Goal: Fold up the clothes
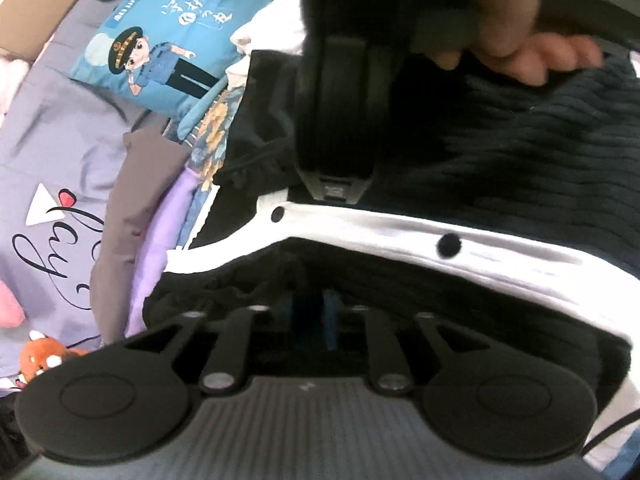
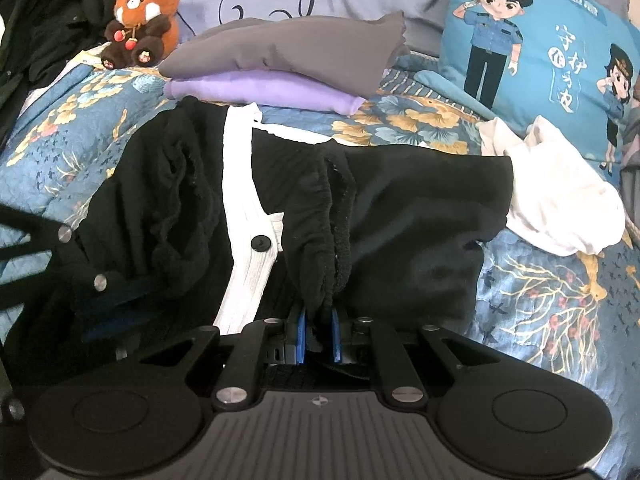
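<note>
The black cardigan (image 2: pixel 420 208) with its white button band (image 2: pixel 248 216) lay spread on the floral bed (image 2: pixel 540 288), and everything else sat around it. The right gripper (image 2: pixel 316 330) had its blue-padded fingers (image 2: pixel 301 336) clamped on a bunched black fold at the cardigan's near edge. The left gripper (image 1: pixel 310 312) was buried in the cardigan's dark knit beside the band (image 1: pixel 400 224); whether its fingers were apart or together could not be told. Beyond the cardigan lay a grey garment (image 2: pixel 288 48) stacked on a purple one (image 2: pixel 272 92). A white cloth (image 2: pixel 556 196) touched its right side, below a blue cushion (image 2: pixel 540 40). A plush toy (image 2: pixel 142 20) sat beyond its left side.
</note>
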`<state>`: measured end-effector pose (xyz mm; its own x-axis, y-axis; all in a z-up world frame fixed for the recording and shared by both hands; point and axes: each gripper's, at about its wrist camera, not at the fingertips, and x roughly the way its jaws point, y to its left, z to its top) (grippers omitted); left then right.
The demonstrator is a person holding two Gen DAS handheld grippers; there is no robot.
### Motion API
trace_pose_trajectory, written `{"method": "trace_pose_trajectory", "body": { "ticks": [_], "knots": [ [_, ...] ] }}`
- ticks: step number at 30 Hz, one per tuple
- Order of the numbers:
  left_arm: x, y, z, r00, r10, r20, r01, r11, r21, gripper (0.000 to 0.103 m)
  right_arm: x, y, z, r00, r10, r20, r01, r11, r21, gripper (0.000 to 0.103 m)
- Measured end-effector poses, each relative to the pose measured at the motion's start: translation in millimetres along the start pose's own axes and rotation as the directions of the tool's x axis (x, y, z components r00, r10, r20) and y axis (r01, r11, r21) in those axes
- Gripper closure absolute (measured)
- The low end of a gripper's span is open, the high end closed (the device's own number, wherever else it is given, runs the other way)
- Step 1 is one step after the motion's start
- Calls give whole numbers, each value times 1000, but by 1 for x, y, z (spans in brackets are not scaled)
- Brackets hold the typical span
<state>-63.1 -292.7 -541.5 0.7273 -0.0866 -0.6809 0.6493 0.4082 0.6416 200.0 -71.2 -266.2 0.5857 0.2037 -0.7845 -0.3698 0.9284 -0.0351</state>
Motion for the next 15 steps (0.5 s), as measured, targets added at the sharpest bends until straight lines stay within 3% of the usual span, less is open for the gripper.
{"method": "trace_pose_trajectory", "body": {
  "ticks": [2,5,6,11,15],
  "knots": [
    [-1,-5,1,1000,-19,19,20,999,-40,57,0,0,0,1000,1,0,-1,1000,1,90],
    [-3,-11,3,998,-46,50,51,994,-100,19,0,0,0,1000,2,1,-2,1000,-1,89],
    [-3,-13,4,997,-55,61,62,991,-120,14,-1,0,0,1000,4,1,-4,1000,1,86],
    [-6,-24,7,989,-95,117,118,969,-217,9,-20,3,0,997,35,65,-35,999,-3,72],
    [31,22,-14,994,-93,62,109,937,-333,7,-36,5,0,991,62,120,-61,998,-10,70]
  ]
}}
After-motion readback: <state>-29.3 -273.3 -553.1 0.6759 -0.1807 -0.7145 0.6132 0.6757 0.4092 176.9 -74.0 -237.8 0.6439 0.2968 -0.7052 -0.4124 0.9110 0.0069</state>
